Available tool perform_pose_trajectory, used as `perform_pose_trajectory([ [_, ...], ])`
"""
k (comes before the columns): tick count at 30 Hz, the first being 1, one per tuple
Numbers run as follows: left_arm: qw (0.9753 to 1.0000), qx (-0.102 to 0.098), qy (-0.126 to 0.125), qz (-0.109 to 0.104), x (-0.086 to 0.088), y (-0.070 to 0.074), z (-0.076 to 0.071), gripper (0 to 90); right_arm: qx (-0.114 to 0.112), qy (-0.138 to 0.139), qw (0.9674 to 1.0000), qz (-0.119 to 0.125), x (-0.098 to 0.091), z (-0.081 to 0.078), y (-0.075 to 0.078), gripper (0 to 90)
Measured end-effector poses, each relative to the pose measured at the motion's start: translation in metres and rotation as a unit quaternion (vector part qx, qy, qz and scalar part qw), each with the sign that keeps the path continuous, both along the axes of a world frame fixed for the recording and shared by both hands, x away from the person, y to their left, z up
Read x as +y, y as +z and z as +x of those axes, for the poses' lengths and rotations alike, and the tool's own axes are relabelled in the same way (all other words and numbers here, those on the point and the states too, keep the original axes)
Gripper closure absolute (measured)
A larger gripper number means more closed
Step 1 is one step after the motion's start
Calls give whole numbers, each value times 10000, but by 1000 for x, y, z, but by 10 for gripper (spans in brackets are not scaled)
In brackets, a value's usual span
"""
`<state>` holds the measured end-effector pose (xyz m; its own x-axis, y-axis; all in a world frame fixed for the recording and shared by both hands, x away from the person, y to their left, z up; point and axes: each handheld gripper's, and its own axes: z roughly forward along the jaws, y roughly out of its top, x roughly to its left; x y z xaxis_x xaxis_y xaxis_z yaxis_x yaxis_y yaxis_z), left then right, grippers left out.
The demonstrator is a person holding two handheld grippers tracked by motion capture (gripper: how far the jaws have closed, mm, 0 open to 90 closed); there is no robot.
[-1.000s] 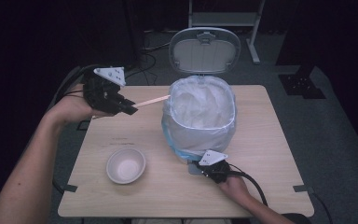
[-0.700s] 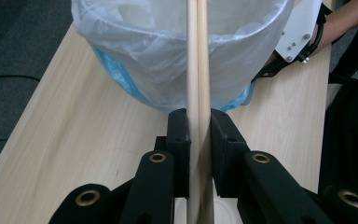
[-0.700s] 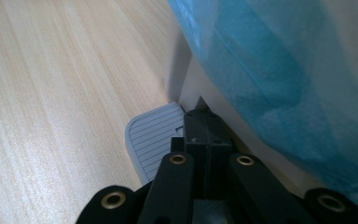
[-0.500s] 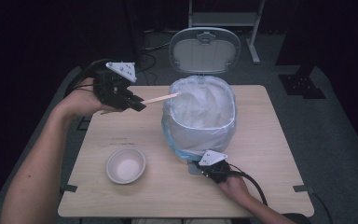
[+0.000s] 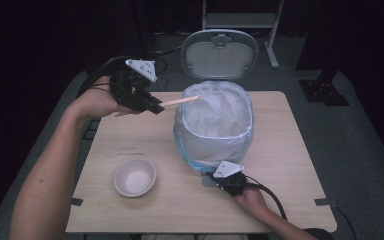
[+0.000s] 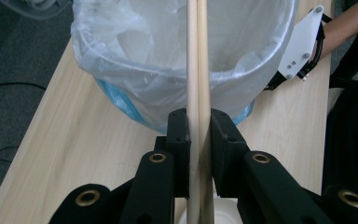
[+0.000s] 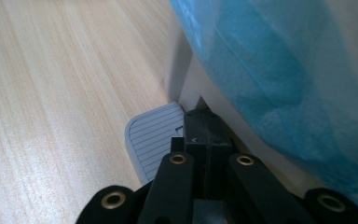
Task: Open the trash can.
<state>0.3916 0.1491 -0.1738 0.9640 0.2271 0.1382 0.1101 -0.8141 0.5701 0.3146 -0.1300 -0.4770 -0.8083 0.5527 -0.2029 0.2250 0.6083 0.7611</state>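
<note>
Left gripper (image 5: pixel 156 107): I had it raised above the table's far-left corner, jaws clenched on a pair of wooden chopsticks (image 5: pixel 180 101).
Chopsticks (image 6: pixel 197 60): pinched side by side between the pads; their tips reached over the near rim of the bin.
Bin (image 5: pixel 215 125): a small pedal bin lined with a clear bag, standing on the table (image 5: pixel 290 150); its lid (image 5: pixel 219 53) stood open and upright behind it.
Right gripper (image 5: pixel 215 179): I held it low at the bin's front, jaws closed on nothing, tips resting on the grey ribbed pedal (image 7: pixel 151 135).
Bowl (image 5: pixel 135 177): white, empty, on the table's near-left part, well apart from both grippers.
</note>
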Motion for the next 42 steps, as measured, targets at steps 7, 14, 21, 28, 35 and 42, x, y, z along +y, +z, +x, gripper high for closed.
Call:
perform_pose_trajectory([
  [7,10000,-10,-12,50,-9,2,3,795,-20,5,10000,-17,0,0,0,900],
  [14,9999,-69,-97,99,-23,6,6,796,-24,6,10000,-18,0,0,0,900],
  [21,9997,-79,-148,164,-36,7,9,796,-27,13,10000,-15,0,0,0,900],
  [28,9995,-106,-186,246,-47,9,12,796,-34,8,10000,-20,0,0,0,900],
  [35,9993,-77,-217,286,-56,7,15,796,-34,10,10000,-16,0,0,0,900],
  [42,9992,-79,-239,298,-63,7,17,796,-34,13,10000,-14,0,0,0,900],
])
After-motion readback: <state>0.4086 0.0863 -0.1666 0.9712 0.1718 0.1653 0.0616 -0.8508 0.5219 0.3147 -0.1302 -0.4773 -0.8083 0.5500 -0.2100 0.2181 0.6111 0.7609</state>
